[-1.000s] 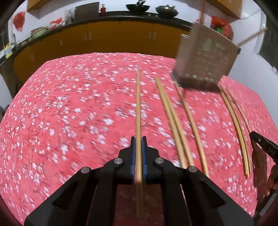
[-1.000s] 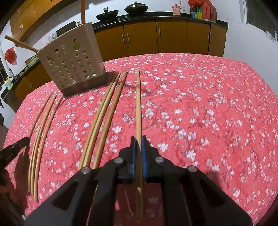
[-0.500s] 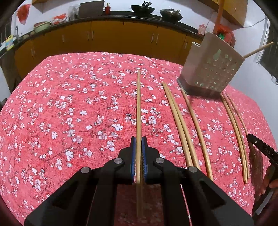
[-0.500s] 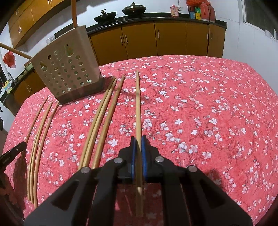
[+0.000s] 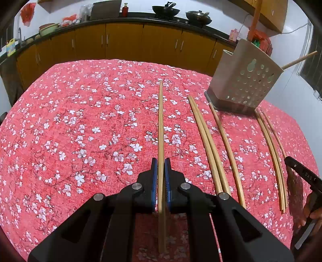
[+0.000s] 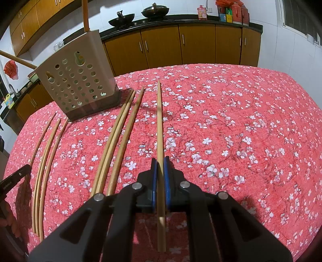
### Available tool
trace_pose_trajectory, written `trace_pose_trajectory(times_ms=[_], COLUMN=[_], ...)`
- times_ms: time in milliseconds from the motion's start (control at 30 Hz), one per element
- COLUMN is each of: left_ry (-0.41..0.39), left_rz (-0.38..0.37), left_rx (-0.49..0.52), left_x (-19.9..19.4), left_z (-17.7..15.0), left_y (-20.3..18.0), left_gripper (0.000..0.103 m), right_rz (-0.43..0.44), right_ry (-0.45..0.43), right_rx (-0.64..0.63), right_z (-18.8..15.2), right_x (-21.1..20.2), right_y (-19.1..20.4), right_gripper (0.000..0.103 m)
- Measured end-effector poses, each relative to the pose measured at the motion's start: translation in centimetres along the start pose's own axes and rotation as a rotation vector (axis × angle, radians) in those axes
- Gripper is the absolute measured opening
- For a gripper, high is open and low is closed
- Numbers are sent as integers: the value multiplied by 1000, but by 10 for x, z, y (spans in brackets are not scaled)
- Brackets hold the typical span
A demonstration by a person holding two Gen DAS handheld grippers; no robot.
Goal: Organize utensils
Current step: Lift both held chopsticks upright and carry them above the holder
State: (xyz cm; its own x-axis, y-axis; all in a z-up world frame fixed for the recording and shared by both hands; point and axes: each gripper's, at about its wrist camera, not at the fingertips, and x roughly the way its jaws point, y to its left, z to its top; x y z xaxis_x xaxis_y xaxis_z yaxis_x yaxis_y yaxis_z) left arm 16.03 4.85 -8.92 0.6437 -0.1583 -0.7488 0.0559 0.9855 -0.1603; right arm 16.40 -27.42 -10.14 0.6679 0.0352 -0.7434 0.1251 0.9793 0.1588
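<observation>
- Broad desk [image 5: 80,121] draped in nubbly red cloth printed with white blossoms, filling most of both wrist views.
- Beyond, glossy ochre cabinet doors [image 6: 197,44] under a dark counter, two black woks [image 6: 138,15] on top.
- Beige plastic utensil holder [image 6: 78,80], boxy, punched with round holes, on the far part of the desk; one wooden handle upright inside, another leaning out sideways.
- Loose bamboo chopsticks [image 6: 118,139], long, slim, pale tan: three just in front of the holder, three more [image 6: 44,161] well apart towards the desk edge.
- Left tongs [image 5: 161,177], black with blue ribbed pads, pressed together, pinching a single chopstick [image 5: 161,125] that points straight ahead above the cloth.
- Right tongs [image 6: 160,175] likewise pinching its own chopstick [image 6: 159,121].
- Against a second ago: left view sharper, holder shifted towards the right edge; both grips unchanged.
</observation>
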Motion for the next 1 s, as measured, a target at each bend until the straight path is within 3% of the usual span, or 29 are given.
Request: trace_pose_trajectory(times_ms=[433,533,567,667,1000], left_ry=[0,3,4,5,2], left_rz=[-5,20,30,40,48], left_rx=[-9,21,32,49,66], left_x=[-2,-4,-5,-7,-10], left_z=[0,-2,-3,-6,-5], left_y=[1,-4,-6,-9,-8], left_gripper=[9,9,9,9,7], right_rz=[-1,-11,-18,9,10], right_ry=[0,1,-26,4,-20], right_rx=[4,-11,-29,-4,-1], right_z=[-1,-7,-22,-12,-11], right_x=[-1,-6,-11,-11,-20], right_y=[0,3,4,0,0], right_gripper=[8,9,9,9,8])
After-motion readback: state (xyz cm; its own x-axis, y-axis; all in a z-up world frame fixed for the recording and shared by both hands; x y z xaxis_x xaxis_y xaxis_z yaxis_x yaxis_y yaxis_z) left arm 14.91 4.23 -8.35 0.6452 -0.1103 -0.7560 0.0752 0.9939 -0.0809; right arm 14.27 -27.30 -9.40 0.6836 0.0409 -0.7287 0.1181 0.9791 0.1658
